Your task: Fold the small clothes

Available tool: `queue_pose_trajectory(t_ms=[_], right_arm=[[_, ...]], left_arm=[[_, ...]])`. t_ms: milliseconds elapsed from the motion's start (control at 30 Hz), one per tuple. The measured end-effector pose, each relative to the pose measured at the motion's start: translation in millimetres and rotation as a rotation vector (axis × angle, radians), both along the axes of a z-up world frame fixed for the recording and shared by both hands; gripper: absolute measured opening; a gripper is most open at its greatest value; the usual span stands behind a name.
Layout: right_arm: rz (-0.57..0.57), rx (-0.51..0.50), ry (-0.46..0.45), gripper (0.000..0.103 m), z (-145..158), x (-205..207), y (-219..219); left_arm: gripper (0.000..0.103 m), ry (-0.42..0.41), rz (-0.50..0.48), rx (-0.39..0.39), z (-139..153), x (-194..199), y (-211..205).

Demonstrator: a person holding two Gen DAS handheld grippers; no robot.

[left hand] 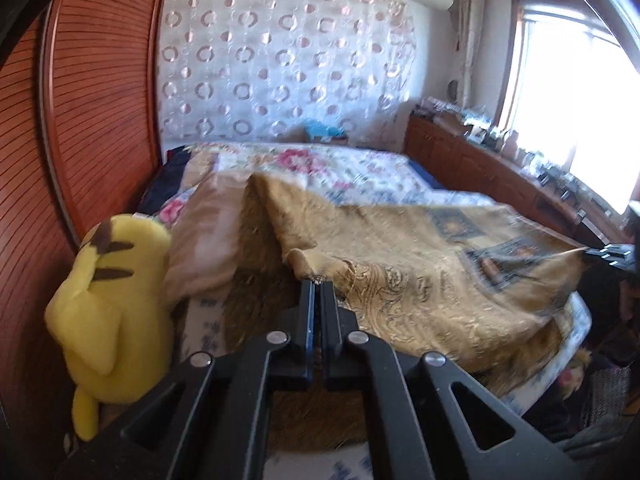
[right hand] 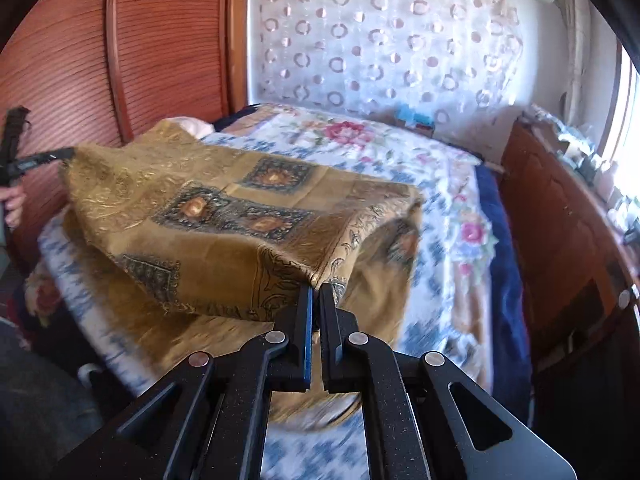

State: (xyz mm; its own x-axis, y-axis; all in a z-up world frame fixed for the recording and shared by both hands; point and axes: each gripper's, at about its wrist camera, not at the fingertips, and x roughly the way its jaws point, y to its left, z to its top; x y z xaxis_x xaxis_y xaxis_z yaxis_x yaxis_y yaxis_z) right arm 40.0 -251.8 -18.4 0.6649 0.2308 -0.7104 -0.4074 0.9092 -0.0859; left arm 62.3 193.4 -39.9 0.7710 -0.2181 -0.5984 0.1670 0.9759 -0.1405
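While I watch through the left wrist camera, a yellow plush toy (left hand: 116, 316) sits at nine o'clock, leaning against the slatted wooden wardrobe door (left hand: 92, 120). Just past it at ten o'clock lies a pinkish pillow (left hand: 204, 240) on the floral bedspread (left hand: 352, 168). My left gripper (left hand: 318, 282) has its jaws nearly closed, pinching one corner of the gold patterned cloth (left hand: 432, 272), which stretches lifted above the bed towards three o'clock. There my right gripper (left hand: 600, 254) clamps the far corner at the frame's edge.

From the right wrist camera, the left gripper (right hand: 60, 155) shows at nine o'clock holding its corner. The gold patterned cloth (right hand: 224, 216) spans from there to centre, sagging slightly, blurred. My right gripper (right hand: 316, 288) has narrow jaws pinching the near corner. A wooden cabinet (right hand: 560, 216) runs along three o'clock.
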Motion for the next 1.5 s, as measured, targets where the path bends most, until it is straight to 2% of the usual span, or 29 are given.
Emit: queue_pose_trajectory(t_ms=[100,200,267,467,600,833,1133,1333,1500], right_arm=[[-0.01,0.013,0.055,0.0,-13.8,-9.3,3.6],[-0.031,0.0,0.086,0.001,-32.6,-9.4,5.8],[-0.056,-0.002,0.106,0.008,-40.5,-4.8,4.9],[-0.05,0.016,0.067,0.017,-34.6,-3.6,8.9],[-0.026,0.033,0.047,0.019,-31.3,-1.3,15.0],[0.024,0.036,0.05,0.019,-41.7,6.1,39.6],[0.071,0.056,0.068,0.019,-63.2,18.8,69.2],[0.089,0.059,0.076,0.019,-74.2,24.1,82.5],[0.094,0.084,0.084,0.019,-79.2,24.7,85.6]], left_arm=[[0.0,0.079,0.003,0.011,-26.2,3.0,1.1],[0.0,0.136,0.02,-0.016,-48.3,5.4,6.7],[0.0,0.15,0.027,-0.023,-53.2,4.4,5.9],[0.001,0.199,0.037,0.033,-66.0,7.1,-1.9],[0.003,0.258,0.053,0.048,-81.7,15.8,-0.8],[0.007,0.235,0.049,0.069,-83.5,11.4,-3.8],[0.011,0.229,0.068,0.045,-83.3,17.0,4.2],[0.013,0.243,0.031,0.085,-82.2,22.6,4.0],[0.013,0.227,0.053,0.097,-83.0,21.2,0.7]])
